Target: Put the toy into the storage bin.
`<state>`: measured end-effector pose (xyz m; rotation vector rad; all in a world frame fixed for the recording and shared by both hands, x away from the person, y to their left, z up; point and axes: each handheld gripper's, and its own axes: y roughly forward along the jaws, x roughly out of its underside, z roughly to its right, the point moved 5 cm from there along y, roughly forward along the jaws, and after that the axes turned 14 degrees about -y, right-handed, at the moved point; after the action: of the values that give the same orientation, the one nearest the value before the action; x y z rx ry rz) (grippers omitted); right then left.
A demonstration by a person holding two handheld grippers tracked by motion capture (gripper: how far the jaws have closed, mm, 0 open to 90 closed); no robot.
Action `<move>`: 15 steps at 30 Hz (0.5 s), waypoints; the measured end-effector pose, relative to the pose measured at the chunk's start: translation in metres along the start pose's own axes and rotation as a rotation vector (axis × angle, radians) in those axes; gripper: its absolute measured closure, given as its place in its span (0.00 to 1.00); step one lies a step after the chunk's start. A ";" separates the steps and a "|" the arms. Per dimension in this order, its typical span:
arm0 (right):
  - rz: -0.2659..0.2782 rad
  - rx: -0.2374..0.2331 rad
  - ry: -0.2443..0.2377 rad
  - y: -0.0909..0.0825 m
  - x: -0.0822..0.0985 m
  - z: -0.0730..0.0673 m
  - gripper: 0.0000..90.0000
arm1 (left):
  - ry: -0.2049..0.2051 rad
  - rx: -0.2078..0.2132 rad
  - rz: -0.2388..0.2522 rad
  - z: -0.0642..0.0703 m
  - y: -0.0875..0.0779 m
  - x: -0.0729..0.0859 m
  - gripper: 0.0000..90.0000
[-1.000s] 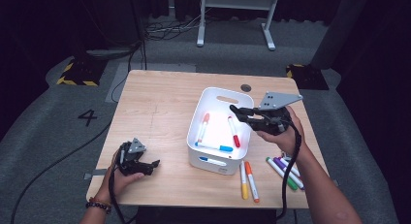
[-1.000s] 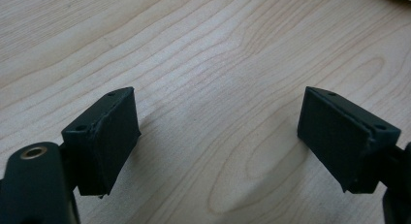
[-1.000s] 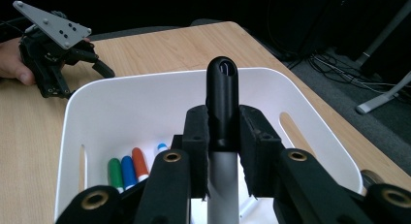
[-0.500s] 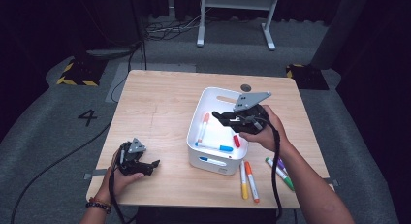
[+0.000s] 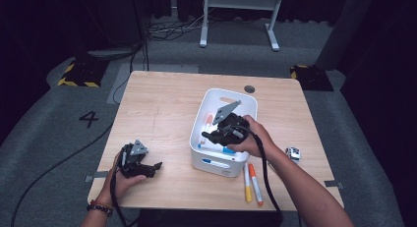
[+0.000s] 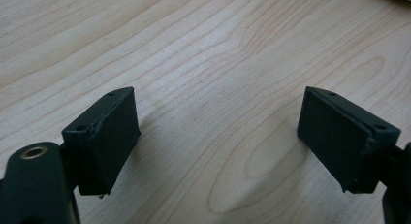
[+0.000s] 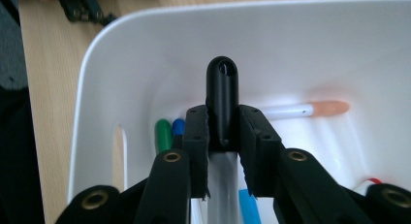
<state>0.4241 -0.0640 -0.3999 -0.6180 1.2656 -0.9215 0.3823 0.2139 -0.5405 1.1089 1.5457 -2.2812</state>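
- Right gripper (image 7: pixel 222 136): jaws clamped on black-capped marker (image 7: pixel 222 95), held inside white bin (image 7: pixel 145 54).
- Orange-capped marker (image 7: pixel 310 108): just beyond the jaws, on bin floor.
- Left gripper (image 6: pixel 218 136): jaws wide apart, over bare table (image 6: pixel 218 49).

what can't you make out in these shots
- Black-capped marker, right gripper view: its barrel runs behind the right gripper, so its length stays hidden.
- White bin, high view: the hand and gripper cover much of the contents.
- Small object on the table, high view: too small to identify.
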 end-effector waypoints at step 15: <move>-0.120 -0.098 -0.036 0.012 0.007 -0.013 0.81 | 0.015 0.007 -0.005 0.000 0.000 0.000 0.17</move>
<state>0.4143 -0.0627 -0.4161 -0.7911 1.2571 -0.9468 0.3820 0.2140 -0.5404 1.1277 1.5490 -2.2885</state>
